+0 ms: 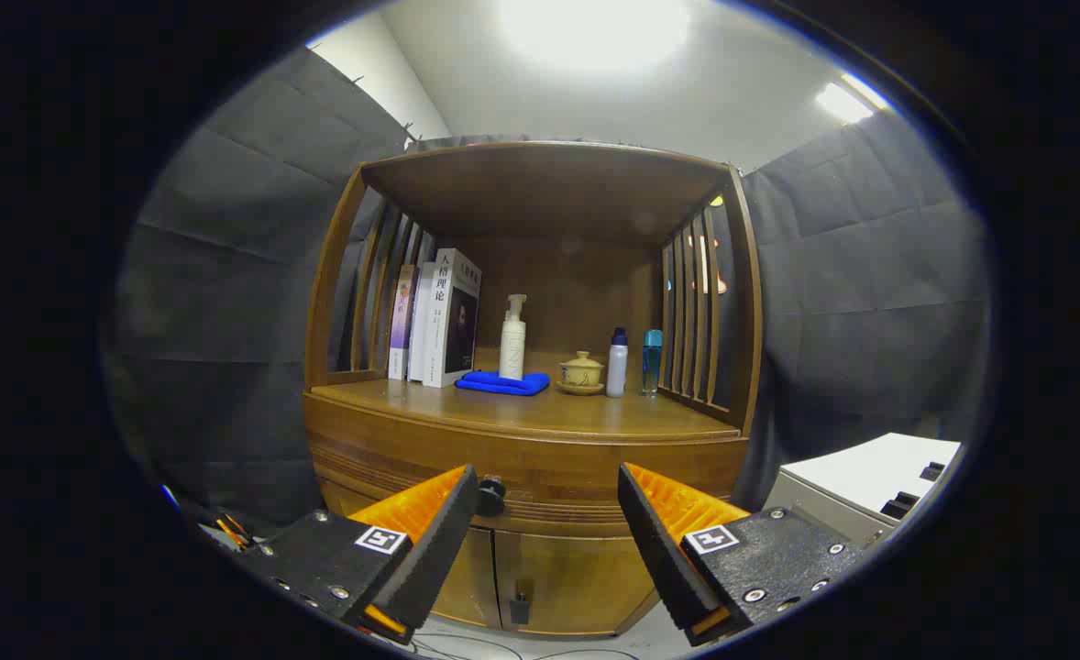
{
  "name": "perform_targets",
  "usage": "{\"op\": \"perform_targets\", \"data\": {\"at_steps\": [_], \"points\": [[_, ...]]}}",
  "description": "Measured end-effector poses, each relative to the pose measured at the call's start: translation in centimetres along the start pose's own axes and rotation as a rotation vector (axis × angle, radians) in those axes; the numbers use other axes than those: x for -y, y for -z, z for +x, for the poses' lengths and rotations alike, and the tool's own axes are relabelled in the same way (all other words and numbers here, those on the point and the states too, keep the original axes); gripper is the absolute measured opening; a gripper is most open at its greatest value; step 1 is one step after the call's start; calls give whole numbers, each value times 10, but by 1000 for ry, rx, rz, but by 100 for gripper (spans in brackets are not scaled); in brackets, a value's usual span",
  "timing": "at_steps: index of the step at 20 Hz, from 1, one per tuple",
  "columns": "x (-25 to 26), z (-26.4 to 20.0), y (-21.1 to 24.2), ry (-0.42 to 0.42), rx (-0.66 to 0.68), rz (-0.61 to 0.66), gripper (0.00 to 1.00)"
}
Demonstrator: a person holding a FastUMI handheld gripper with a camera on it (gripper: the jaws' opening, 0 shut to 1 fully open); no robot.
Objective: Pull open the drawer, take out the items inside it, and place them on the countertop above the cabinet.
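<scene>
A brown wooden cabinet (531, 458) stands ahead of me. Its drawer front (549, 481) is closed, with a small dark round knob (490, 495) just beside my left fingertip. My gripper (547, 500) is open, its fingers spread wide with nothing between them, a short way in front of the drawer. The countertop (540, 412) above the drawer is a wooden shelf under a roofed frame with slatted sides. What the drawer holds is hidden.
On the countertop stand several books (439, 321), a folded blue cloth (503, 382), a white pump bottle (512, 339), a small lidded cup (582, 371), a white bottle (617, 364) and a blue bottle (652, 362). Two lower doors (540, 577) sit below. A white appliance (870, 486) stands right.
</scene>
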State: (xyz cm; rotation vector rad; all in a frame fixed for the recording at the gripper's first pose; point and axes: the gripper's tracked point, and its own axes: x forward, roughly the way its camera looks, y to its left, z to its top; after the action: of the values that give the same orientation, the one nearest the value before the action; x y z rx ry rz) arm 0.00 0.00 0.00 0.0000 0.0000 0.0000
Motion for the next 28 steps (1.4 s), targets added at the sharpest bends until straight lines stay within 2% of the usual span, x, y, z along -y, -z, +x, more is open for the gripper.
{"op": "perform_targets", "data": {"at_steps": [28], "points": [[4, 8, 14, 12, -54, 90, 95]]}}
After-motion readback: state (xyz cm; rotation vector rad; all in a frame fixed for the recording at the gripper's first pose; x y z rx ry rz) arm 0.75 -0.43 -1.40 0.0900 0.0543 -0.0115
